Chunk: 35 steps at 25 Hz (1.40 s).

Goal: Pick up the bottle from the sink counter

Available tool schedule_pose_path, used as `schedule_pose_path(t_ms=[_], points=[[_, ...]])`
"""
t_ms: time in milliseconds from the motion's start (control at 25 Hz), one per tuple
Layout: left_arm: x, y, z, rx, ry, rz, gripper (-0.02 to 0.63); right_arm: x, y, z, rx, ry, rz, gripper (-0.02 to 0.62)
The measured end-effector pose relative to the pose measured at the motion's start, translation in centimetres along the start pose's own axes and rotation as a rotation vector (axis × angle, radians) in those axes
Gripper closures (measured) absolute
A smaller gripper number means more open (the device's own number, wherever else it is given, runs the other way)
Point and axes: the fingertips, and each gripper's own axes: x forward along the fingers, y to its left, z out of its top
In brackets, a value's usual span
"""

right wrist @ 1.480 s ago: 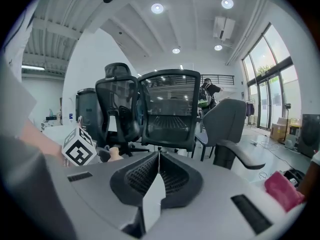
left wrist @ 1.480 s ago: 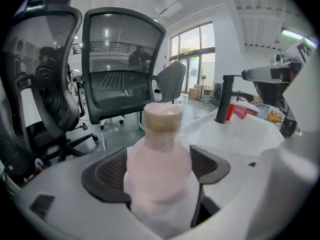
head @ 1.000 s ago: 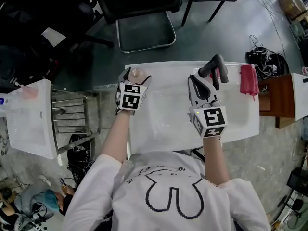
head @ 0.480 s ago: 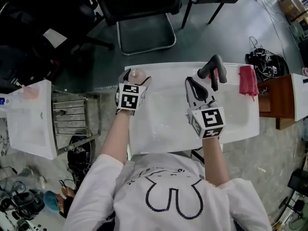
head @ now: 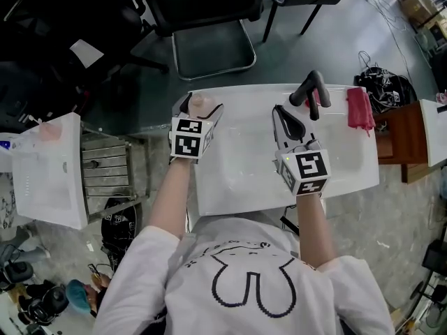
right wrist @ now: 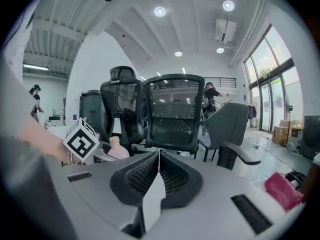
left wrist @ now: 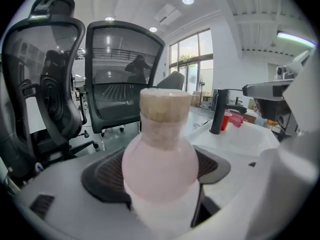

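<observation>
At the far left corner of the bench (head: 230,187), your left hand-held gripper (head: 201,109) grasps the pink bottle (left wrist: 160,159), which sits slightly higher than a second ago, so the lift looks begun. Your right hand-held gripper (head: 283,114) hangs clenched, empty.

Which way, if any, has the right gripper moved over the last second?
No: the right gripper keeps its place just left of the faucet, claw shut.

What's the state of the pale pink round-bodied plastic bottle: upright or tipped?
Upright. In the left gripper view the pale pink round-bodied plastic bottle stands neck up, tan cap on top, between the pads of the left gripper.
</observation>
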Motion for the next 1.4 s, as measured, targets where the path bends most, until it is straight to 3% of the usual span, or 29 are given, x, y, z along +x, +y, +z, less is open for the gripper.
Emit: schedule_pose_path(t_ms=[1040, 1400], points=[[-11.1, -0.7, 7.2, 0.104, -0.195, -0.146, 0.212, -6.7, 6.1, 6.6, -0.088, -0.093, -0.177, 0.565], [-14.6, -2.2, 10.4, 0.166, -0.287, -0.13, 0.212, -8.0, 5.9, 8.4, -0.115, -0.138, -0.184, 0.565]])
